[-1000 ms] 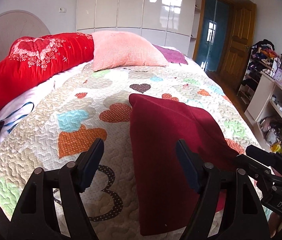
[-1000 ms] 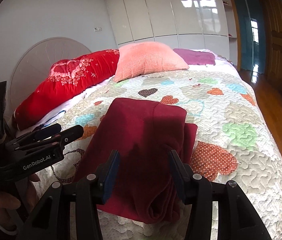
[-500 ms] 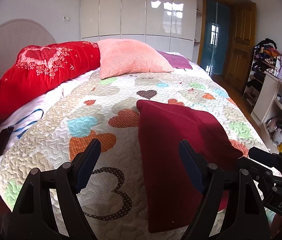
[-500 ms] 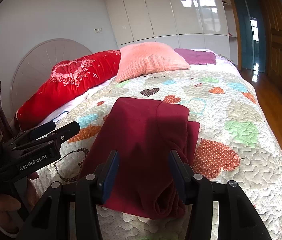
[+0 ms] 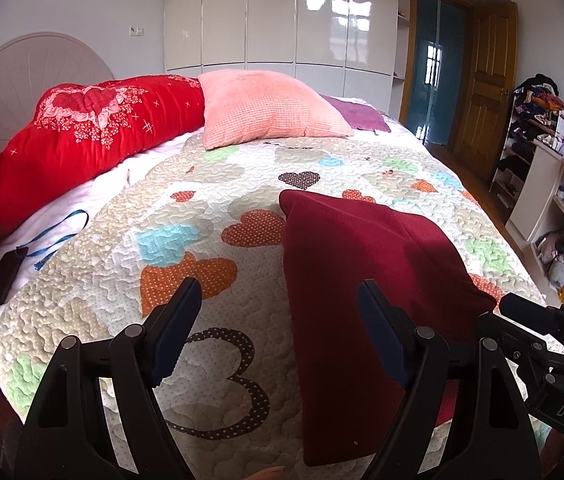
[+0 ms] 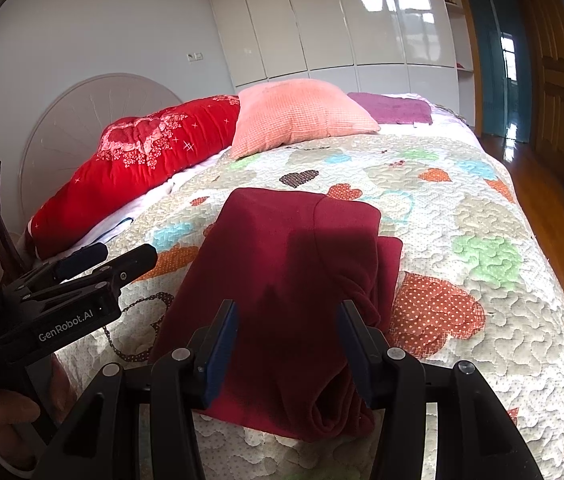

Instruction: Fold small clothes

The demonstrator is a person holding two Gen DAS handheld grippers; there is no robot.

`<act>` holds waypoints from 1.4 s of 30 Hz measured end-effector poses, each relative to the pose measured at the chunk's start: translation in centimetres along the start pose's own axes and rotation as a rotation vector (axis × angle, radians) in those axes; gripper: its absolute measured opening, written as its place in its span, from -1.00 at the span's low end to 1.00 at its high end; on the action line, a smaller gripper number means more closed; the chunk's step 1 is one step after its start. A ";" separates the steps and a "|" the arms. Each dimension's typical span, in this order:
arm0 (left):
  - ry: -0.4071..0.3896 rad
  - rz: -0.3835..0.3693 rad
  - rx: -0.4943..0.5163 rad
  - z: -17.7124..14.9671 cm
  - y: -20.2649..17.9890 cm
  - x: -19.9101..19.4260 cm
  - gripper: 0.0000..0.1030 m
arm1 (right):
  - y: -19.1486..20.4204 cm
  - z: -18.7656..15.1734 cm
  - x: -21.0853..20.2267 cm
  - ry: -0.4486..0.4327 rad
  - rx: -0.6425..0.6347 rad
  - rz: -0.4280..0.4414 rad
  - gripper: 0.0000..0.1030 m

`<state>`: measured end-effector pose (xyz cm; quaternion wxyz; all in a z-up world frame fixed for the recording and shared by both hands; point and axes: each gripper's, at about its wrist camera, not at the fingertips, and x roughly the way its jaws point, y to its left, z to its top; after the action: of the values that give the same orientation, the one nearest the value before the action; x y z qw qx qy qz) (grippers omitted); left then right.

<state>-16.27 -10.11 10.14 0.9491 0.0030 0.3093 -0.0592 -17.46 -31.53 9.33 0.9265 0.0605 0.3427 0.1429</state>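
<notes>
Nearest the cameras, two black hand-held grippers hang over the near edge of a bed. The left hand-held gripper stands wide open with nothing between its blue-padded fingers; beneath the gap lies bare quilt and the left border of the garment. The right hand-held gripper is partly open, its fingers apart and clear of the cloth, holding nothing. In the right wrist view the left tool shows at the left edge, with part of a person's hand below it.

Just beyond the grippers, a dark red garment lies folded into a long strip on the quilt, running from the bed's near edge toward its middle. Its right side is bunched in thicker layers, with a rolled fold at the near end.

The quilt is cream, patched with hearts in orange, blue, green and brown. At the bed's left edge, on a white sheet, lie a small dark device and a blue cord.

Farther back, at the head of the bed, a red flowered bolster lies along the left beside a pink pillow, with a purple cloth behind it. A pale rounded headboard, glossy white wardrobe doors, a wooden door and cluttered shelves close the room.
</notes>
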 end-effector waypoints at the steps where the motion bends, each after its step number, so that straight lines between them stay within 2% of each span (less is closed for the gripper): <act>1: 0.001 0.000 0.000 0.0 0.0 0.0 0.56 | 0.0 0.0 0.1 0.001 -0.001 0.001 -0.04; 22: 0.030 0.017 0.013 -0.5 0.1 1.2 0.56 | 0.2 0.0 1.3 0.014 0.009 -0.013 -0.02; 29: 0.029 0.021 0.017 -0.5 0.1 1.3 0.56 | 0.4 0.2 1.5 0.003 0.012 -0.019 0.17; 42: 0.023 0.032 0.027 -0.3 0.0 1.3 0.56 | 0.8 0.6 1.9 0.008 0.007 -0.034 0.25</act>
<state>-15.38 -10.19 9.15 0.9462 0.0212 0.3192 -0.0482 -15.89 -30.18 8.76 0.9273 0.0574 0.3477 0.1261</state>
